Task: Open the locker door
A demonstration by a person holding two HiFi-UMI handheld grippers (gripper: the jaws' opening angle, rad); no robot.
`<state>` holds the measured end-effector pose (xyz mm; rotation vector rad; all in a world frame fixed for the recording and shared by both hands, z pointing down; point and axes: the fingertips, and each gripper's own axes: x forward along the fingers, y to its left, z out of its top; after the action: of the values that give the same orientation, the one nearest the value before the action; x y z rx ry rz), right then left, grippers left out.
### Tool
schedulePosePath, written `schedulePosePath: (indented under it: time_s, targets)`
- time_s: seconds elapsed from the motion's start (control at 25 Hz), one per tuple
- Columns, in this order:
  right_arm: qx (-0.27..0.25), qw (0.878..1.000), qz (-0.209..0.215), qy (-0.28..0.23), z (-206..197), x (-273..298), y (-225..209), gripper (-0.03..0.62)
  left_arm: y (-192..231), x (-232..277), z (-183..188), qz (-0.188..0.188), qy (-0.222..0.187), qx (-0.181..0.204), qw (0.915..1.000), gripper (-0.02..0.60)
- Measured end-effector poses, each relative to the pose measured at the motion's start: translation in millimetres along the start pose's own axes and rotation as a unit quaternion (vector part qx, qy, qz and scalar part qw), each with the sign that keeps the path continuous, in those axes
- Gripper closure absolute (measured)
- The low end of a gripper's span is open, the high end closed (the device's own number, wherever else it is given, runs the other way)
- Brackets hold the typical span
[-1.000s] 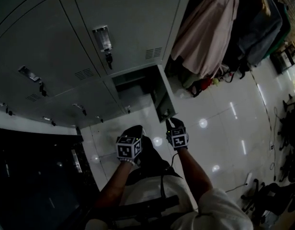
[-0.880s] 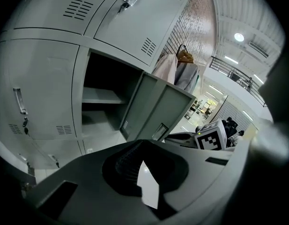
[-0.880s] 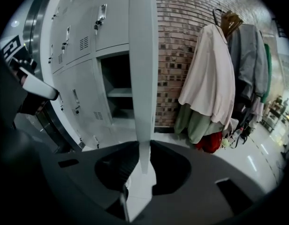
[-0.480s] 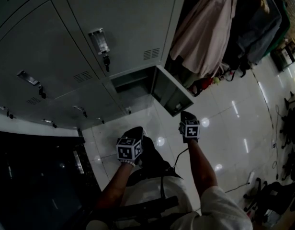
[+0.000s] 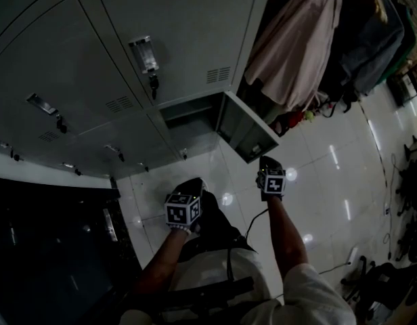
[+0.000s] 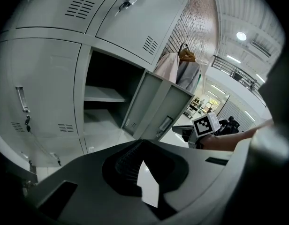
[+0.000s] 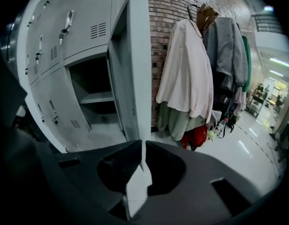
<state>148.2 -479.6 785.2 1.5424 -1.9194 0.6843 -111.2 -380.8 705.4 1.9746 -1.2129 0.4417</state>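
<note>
Door swung out, my right claw at its free edge

The locker door [image 7: 130,69] stood out from its open compartment [image 7: 95,97], its long free edge upright and straight ahead of my right claw [image 7: 143,146], just beyond the tips and in line with them. Those jaws had just been easing apart to a thin slit, with nothing pinched that I could see. My left claw [image 6: 140,146] was closed and empty, farther from the door, so any further swing fell to the right.

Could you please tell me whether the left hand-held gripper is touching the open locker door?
Apart. The head view shows the left hand-held gripper with bare floor between it and the locker door.
</note>
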Motion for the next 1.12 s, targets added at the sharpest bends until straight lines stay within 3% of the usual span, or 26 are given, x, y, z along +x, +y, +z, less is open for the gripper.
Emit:
schedulePosePath:
  time_s: [0.4,0.48,0.88,1.12]
  targets:
    - [0.0,0.999,0.011,-0.043,-10,-58,27,0.549,-19,-25,-1,-0.002,-0.031,0.008,0.9995,0.583]
    - [-0.007,0.998,0.035,-0.046,-14,-79,46,0.588,-27,-35,-6,-0.002,-0.038,0.002,0.9993,0.583]
    - [0.013,0.985,0.167,-0.038,-29,-131,116,0.586,-52,-95,-24,0.046,-0.107,-0.039,0.9924,0.583]
    - [0.004,0.975,0.221,-0.039,-47,-203,116,0.586,-105,-126,-60,0.072,-0.141,-0.055,0.9859,0.583]
